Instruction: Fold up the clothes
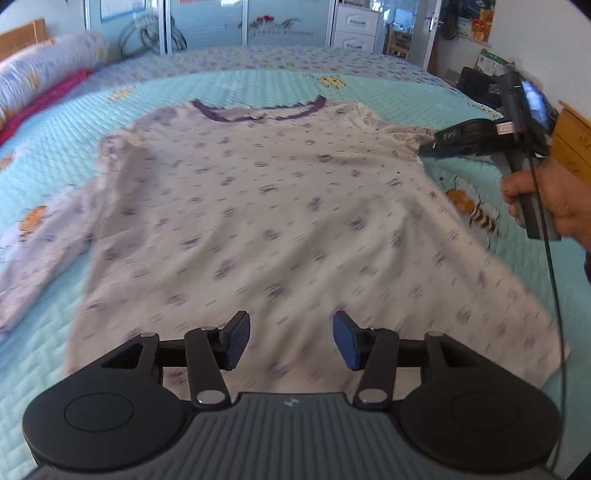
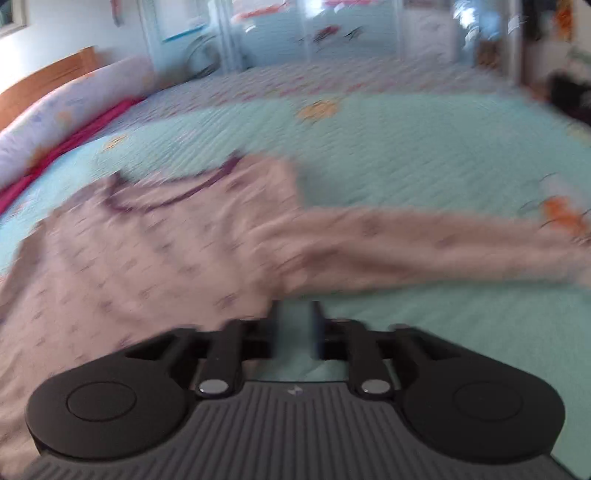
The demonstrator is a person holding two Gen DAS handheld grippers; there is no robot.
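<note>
A pale shirt (image 1: 277, 203) with a small purple print and a purple collar (image 1: 258, 112) lies spread flat on the teal quilted bedspread (image 1: 258, 85). My left gripper (image 1: 291, 339) hovers over the shirt's hem, open, with nothing between its blue pads. In the left wrist view, a person's hand (image 1: 554, 206) holds my right gripper (image 1: 424, 147) at the shirt's right shoulder. The right wrist view is blurred. There the right gripper (image 2: 295, 328) stands narrowly open with only bedspread showing in the gap. The shirt (image 2: 147, 258) and its outstretched sleeve (image 2: 443, 243) lie just ahead of it.
A rolled floral quilt (image 1: 44, 70) and a pink cloth (image 1: 44, 99) lie along the bed's left side. Sliding wardrobe doors (image 1: 207, 22) stand behind the bed. A wooden cabinet (image 1: 576, 144) is at the right. A black cable (image 1: 554, 295) hangs from the right gripper.
</note>
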